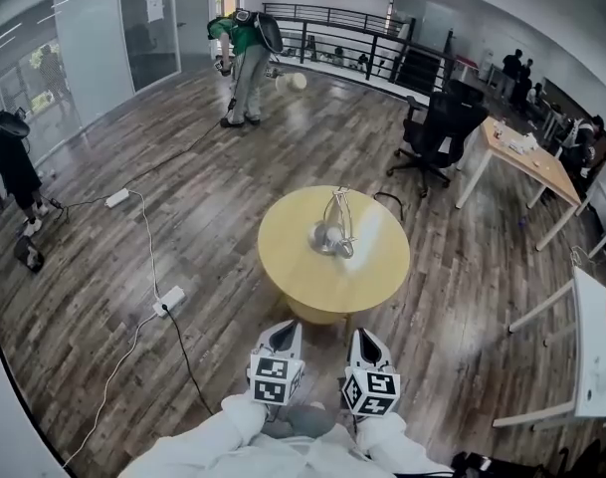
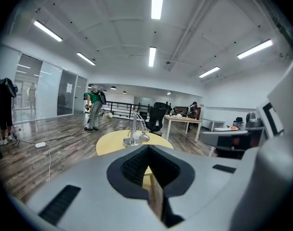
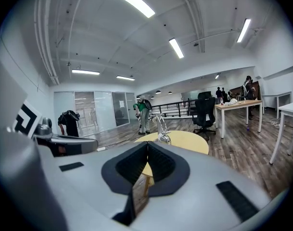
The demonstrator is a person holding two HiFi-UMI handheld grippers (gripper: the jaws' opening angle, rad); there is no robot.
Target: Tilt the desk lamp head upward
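Jaws pressed together and empty on both the left gripper (image 2: 147, 150) and the right gripper (image 3: 147, 146), side by side at the near edge of the scene. Farther off, well apart from both, the silver metal desk lamp (image 1: 334, 235) stands mid-top on the round yellow wooden table (image 1: 283, 267), its head low by its base.

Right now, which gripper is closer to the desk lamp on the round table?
Right, by a hair; nearly a tie. Both grippers hang short of the table's near edge, the left gripper a bit left of the desk lamp, the right gripper a bit right.
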